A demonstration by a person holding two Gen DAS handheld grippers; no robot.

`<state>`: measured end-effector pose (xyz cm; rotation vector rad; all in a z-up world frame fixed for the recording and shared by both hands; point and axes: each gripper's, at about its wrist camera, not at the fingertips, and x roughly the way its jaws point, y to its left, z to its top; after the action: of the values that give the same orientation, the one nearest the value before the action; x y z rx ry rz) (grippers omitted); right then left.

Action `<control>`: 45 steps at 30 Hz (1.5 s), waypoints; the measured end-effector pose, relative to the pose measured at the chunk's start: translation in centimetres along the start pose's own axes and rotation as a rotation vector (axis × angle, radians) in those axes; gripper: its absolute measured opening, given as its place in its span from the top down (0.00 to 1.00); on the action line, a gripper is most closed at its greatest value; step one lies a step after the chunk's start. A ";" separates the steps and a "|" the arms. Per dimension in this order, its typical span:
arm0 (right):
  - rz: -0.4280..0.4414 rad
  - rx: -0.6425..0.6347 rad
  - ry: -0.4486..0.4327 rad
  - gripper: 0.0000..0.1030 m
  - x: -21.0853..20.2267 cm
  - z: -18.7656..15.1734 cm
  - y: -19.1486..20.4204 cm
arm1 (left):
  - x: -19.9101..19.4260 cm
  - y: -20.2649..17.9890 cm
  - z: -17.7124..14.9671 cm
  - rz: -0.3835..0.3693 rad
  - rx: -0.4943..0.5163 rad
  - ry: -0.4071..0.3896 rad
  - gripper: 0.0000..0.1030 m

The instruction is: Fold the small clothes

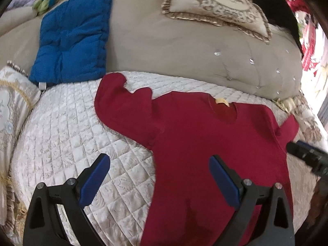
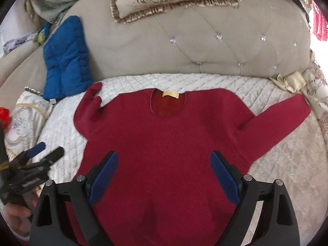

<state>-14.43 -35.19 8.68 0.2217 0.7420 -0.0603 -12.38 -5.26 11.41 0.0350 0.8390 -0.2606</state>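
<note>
A small dark red long-sleeved sweater (image 1: 205,147) lies flat, front up, on a white quilted cover (image 1: 67,127), its yellow neck label (image 1: 222,101) at the far side. In the right wrist view the sweater (image 2: 164,139) spreads with its right sleeve (image 2: 283,121) stretched out and its left sleeve (image 2: 92,106) bent back. My left gripper (image 1: 158,165) is open and empty above the sweater's left edge. My right gripper (image 2: 164,162) is open and empty above the sweater's body. Each gripper shows in the other's view: the right one (image 1: 307,155) and the left one (image 2: 47,151).
A blue padded cushion (image 1: 71,39) leans on the beige tufted backrest (image 1: 184,51) at far left. An ornate beige pillow (image 1: 215,6) lies on top of the backrest. Patterned cushions (image 1: 12,106) flank the cover on both sides.
</note>
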 end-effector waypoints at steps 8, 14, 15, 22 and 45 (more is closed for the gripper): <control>-0.046 -0.051 0.052 0.32 5.5 -0.8 1.1 | 2.7 3.6 1.4 0.019 -0.074 0.017 0.04; -0.038 -0.062 0.066 0.32 7.7 -1.0 1.8 | 4.8 7.3 3.0 0.047 -0.166 0.037 0.04; -0.038 -0.059 0.068 0.32 7.9 -1.1 1.8 | 5.0 7.7 3.2 0.053 -0.177 0.037 0.04; -0.046 -0.071 0.081 0.32 9.0 -1.2 2.6 | 5.9 8.8 4.0 0.084 -0.183 0.035 0.04; -0.016 -0.074 0.080 0.32 10.1 -1.0 3.5 | 10.5 13.0 7.0 0.151 -0.216 0.041 0.04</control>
<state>-7.21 -31.31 1.79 0.1480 0.8240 -0.0388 2.59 4.17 7.39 -0.0978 0.8968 -0.0264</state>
